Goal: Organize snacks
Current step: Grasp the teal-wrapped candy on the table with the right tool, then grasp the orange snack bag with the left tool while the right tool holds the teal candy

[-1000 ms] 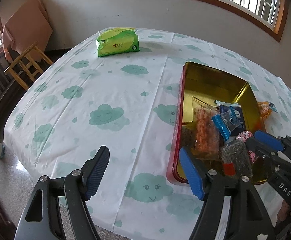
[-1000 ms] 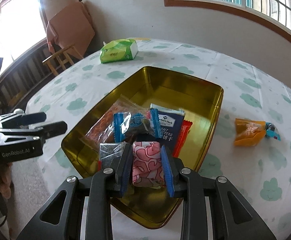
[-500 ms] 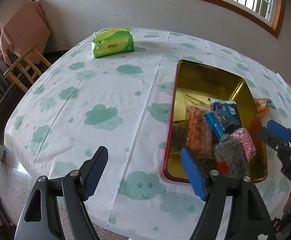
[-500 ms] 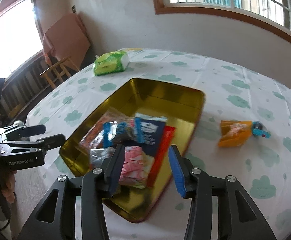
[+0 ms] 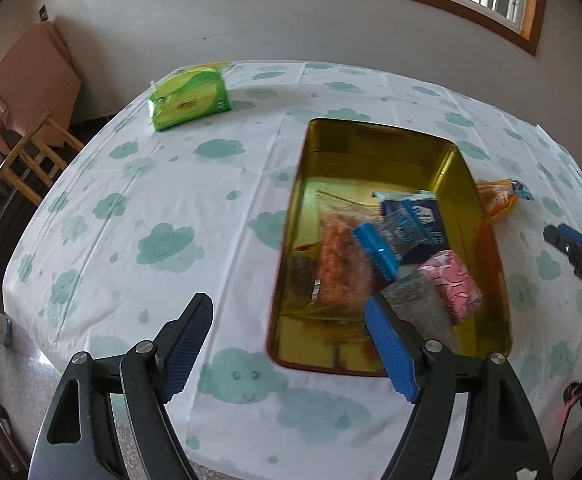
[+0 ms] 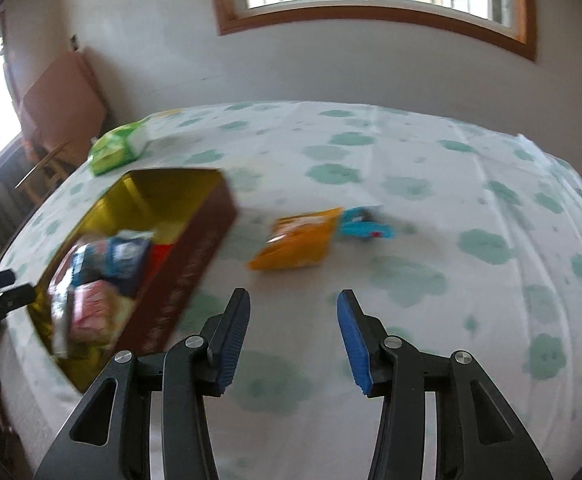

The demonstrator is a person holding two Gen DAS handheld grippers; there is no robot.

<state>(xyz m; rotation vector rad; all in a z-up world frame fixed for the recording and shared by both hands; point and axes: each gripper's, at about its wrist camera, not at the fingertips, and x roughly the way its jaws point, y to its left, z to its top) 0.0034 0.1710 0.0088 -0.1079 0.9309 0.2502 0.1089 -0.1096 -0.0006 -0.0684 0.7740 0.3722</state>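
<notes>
A gold tin tray (image 5: 375, 144) (image 6: 195, 236) sits on the cloud-print tablecloth and holds several snack packets, among them a pink one (image 5: 451, 284) (image 6: 91, 312) and a blue-white one (image 5: 415, 220). An orange snack packet (image 6: 299, 240) (image 5: 499, 200) and a small blue one (image 6: 363, 226) lie on the cloth right of the tray. My right gripper (image 6: 293, 336) is open and empty, above the cloth in front of the orange packet. My left gripper (image 5: 291, 348) is open and empty at the tray's near left corner.
A green tissue pack (image 5: 189, 98) (image 6: 119, 146) lies at the far left of the table. A wooden chair (image 5: 35, 148) stands beyond the table's left edge. A wall with a window is behind the table.
My right gripper let go of the pink packet in the tray, opened, and swung right towards the orange packet. The left gripper stayed open and drew back a little.
</notes>
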